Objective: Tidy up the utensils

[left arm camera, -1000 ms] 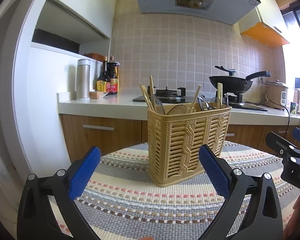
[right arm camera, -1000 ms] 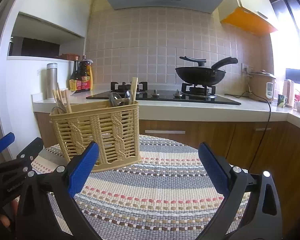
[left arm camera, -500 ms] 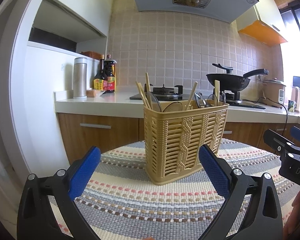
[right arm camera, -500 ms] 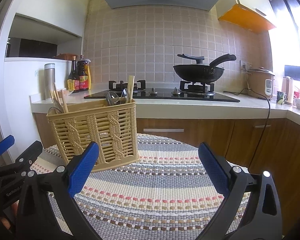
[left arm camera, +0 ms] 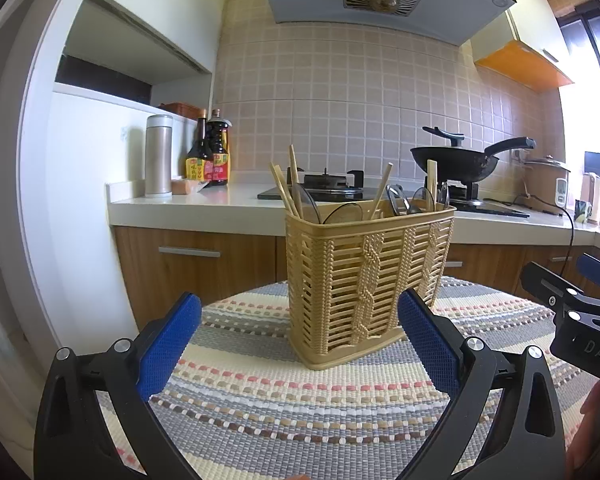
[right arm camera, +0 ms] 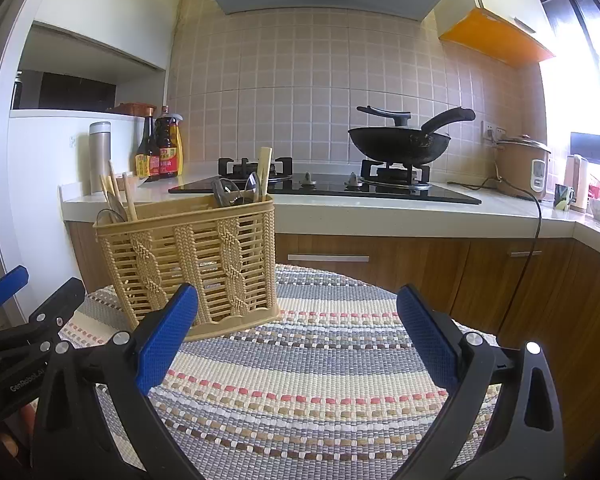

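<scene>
Round tabletop [left arm camera: 260, 412] under a striped woven mat, its curved far edge falling off just behind the utensil basket [left arm camera: 364, 280] and, in the right wrist view, sweeping round to the right toward the wooden cabinets [right arm camera: 500, 276]. Open mat across the whole near half, bare between both sets of blue pads and to the right of the basket [right arm camera: 192, 264]. Beyond the gap past the edge, a kitchen counter [left arm camera: 188, 204] with a steel flask [left arm camera: 158, 156], two sauce bottles [left arm camera: 210, 152], a gas hob [right arm camera: 320, 184] and a black wok [right arm camera: 400, 144]. Basket upright on the mat near the far-left rim, holding chopsticks [left arm camera: 288, 184] at its left end, spoons [left arm camera: 408, 204] at its right, all standing above the rim. Left hand-held gripper [left arm camera: 298, 340] spread wide, empty, low over the mat, aimed straight at the basket, whose near corner sits between the pads but ahead of them, not touched. Right hand-held gripper [right arm camera: 296, 340] likewise wide apart and empty, basket off ahead-left, its base partly hidden behind the left pad [right arm camera: 164, 340]; mat only between the fingers. Each hand-held gripper visible at the edge of the other's view, side by side, apart.
</scene>
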